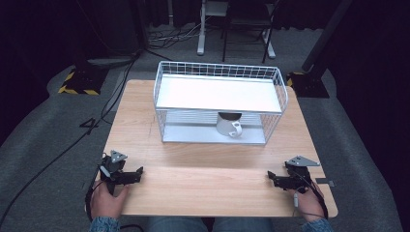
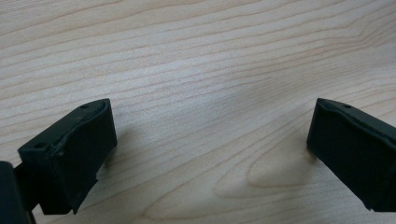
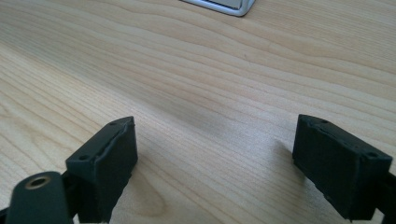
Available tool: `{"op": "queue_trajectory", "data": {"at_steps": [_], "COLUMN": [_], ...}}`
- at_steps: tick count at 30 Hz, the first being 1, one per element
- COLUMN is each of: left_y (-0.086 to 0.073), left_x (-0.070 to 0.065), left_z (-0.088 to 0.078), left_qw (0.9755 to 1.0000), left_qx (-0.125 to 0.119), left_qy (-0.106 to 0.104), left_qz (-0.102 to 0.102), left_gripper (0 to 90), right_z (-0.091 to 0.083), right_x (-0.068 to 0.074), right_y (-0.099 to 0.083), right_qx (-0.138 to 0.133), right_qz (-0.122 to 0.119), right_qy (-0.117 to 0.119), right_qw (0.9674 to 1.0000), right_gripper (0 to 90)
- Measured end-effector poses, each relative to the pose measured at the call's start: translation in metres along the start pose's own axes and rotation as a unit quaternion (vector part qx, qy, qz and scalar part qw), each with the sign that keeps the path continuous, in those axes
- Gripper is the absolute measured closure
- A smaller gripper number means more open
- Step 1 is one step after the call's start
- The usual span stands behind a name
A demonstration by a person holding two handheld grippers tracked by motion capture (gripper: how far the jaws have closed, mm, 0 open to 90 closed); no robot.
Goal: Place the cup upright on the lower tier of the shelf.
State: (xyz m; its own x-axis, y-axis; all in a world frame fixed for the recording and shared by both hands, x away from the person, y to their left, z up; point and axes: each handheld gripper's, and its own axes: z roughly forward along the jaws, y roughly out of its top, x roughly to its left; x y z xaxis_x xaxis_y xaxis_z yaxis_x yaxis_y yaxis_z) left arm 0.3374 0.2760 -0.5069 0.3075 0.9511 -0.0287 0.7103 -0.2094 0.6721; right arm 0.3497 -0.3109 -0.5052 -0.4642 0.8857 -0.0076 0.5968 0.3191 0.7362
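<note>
We see the left hand-held gripper point(image 1: 126, 177) resting low on the wooden counter point(image 1: 208, 191), its jaws spread wide with nothing between them but bare wood grain. The right hand-held gripper point(image 1: 280, 181) sits the same way, jaws wide apart and empty. Ahead of both, between them and well apart from each, stands a white wire shelf rack point(image 1: 220, 102). A white mug point(image 1: 229, 123) sits upright on its lower level, under the upper shelf, handle facing the grippers.
</note>
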Motion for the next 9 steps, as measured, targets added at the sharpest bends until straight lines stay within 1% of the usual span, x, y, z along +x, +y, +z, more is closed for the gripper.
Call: {"op": "queue_trajectory", "data": {"at_steps": [9], "left_y": [0.0000], "left_x": [0.0000], "left_z": [0.0000], "left_qw": [1.0000], "left_qx": [0.000], "left_qy": [0.000], "left_qz": [0.000], "left_gripper": [1.7], "right_z": [-0.0001], "right_x": [0.0002], "right_y": [-0.0002], "right_qx": [0.000], "right_qz": [-0.001], "right_qy": [-0.001], "right_qw": [1.0000], "right_gripper": [13.8]}}
